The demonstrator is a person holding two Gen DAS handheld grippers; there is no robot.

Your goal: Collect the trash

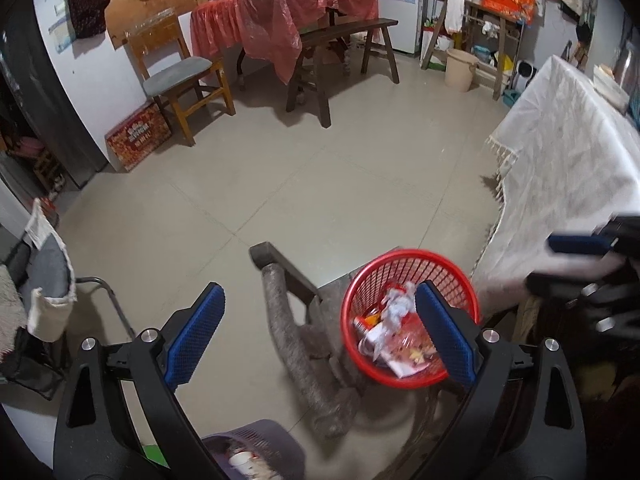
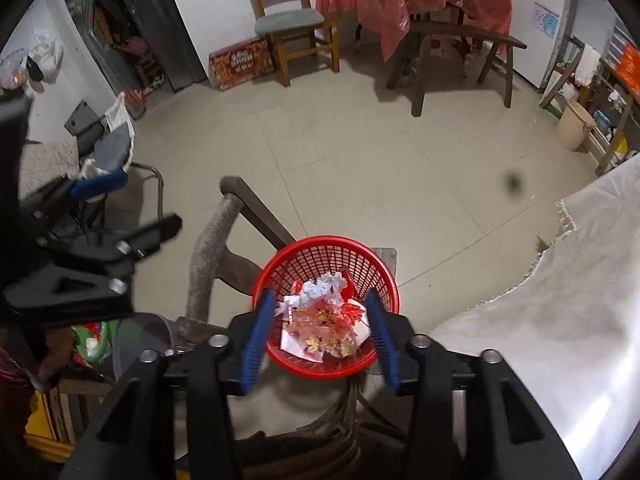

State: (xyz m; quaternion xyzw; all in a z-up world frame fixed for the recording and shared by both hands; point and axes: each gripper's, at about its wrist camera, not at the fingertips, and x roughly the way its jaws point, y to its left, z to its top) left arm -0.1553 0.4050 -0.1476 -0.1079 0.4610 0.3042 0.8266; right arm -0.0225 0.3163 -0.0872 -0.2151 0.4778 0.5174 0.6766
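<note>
A red mesh basket (image 1: 372,280) (image 2: 320,250) stands on a chair seat and holds crumpled paper and red wrappers (image 1: 394,320) (image 2: 324,320). My left gripper (image 1: 320,332) is open and empty, held above the floor with its right finger in front of the basket. My right gripper (image 2: 322,336) is open and empty, directly above the basket, its fingers on either side of the trash. The right gripper also shows blurred at the right edge of the left wrist view (image 1: 580,260). The left gripper shows at the left of the right wrist view (image 2: 128,208).
A white-clothed table (image 1: 560,168) (image 2: 560,300) stands to the right of the basket. The chair's padded backrest (image 1: 288,320) (image 2: 208,256) rises to its left. A purple basket (image 1: 248,452) sits below. A red-covered table (image 1: 288,12), bench and wooden chair stand far across the tiled floor.
</note>
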